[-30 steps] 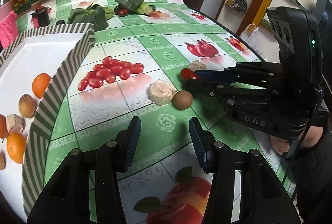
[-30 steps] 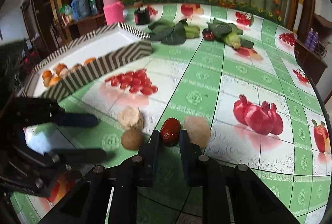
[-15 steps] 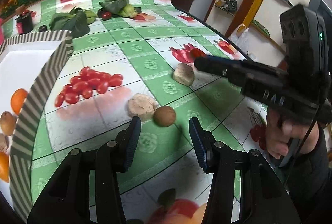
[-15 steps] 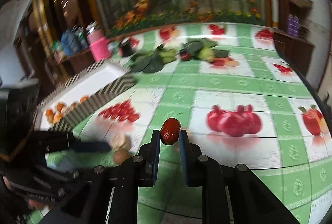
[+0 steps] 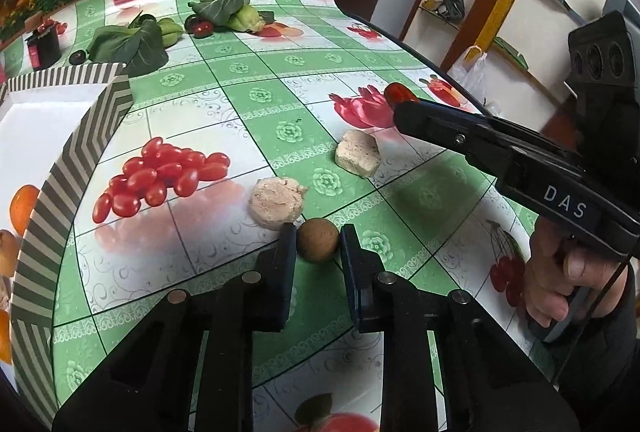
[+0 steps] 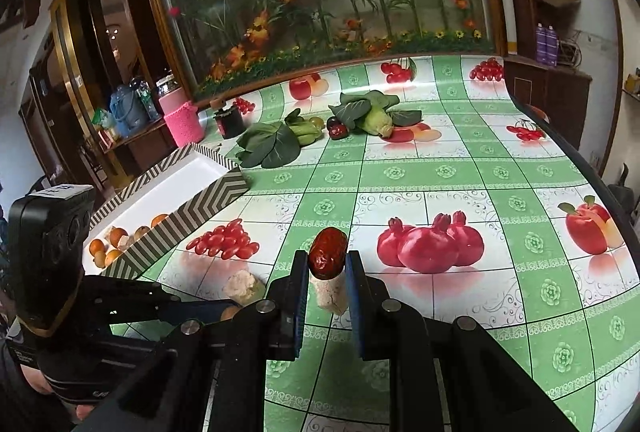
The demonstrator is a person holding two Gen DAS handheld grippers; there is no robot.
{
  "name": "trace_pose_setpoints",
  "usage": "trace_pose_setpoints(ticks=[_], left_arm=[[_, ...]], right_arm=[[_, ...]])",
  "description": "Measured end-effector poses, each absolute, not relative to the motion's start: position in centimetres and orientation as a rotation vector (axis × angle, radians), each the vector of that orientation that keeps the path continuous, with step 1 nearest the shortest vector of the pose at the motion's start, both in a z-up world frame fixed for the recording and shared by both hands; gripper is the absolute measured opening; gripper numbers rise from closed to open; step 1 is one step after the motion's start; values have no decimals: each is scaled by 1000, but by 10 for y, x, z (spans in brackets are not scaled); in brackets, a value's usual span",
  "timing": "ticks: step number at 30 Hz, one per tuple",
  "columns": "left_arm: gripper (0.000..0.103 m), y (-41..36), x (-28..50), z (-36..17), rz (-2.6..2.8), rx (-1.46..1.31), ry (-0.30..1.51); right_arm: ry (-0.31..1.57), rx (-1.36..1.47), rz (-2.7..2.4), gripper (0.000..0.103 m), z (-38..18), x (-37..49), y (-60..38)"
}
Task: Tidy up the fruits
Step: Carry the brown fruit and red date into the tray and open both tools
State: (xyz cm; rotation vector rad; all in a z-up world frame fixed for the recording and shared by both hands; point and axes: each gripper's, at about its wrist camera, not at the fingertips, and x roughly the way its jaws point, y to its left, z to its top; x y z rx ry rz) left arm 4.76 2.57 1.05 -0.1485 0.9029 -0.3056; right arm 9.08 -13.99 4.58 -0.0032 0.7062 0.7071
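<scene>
Two handheld grippers are working a table (image 5: pixel 360 44) covered in a glossy green-and-white fruit-print cloth, each picking up one piece at once. The left gripper (image 5: pixel 318 238) is closing its blue-padded fingers on a small round brown fruit (image 5: pixel 318 240) lying near the table's near edge; its jaws have just been closing and the fruit sits between them, seemingly pinched on both sides and, by the look of it, not yet lifted off the cloth. The right gripper (image 6: pixel 327 264) is holding a wrinkled dark-red date (image 6: pixel 327 252) clamped narrowly between its pads, raised clear of the table above a pale beige chunk (image 6: pixel 330 294). A second pale chunk (image 5: pixel 276 202) is lying just beside the brown fruit. Along the table's left edge, a white tray with a grey chevron-striped rim (image 5: pixel 96 124) is already holding oranges and brown fruit at its near end. The step in hand looks like collecting loose pieces; next, each hand probably needs to lift and carry its fruit leftward over the striped rim, then release inside, keeping both grips firm so the round fruit does not roll free.
</scene>
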Motion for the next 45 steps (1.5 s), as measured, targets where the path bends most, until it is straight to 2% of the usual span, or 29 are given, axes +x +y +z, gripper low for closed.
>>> trace_pose_setpoints(ticks=[25,45], left_arm=[[21,97,8,55,-177,-262,741],[21,169,-25,66,-27,-344,688]], right_arm=[[619,-62,680,18,50,74,-127],[577,-138,793,18,71,55,-24]])
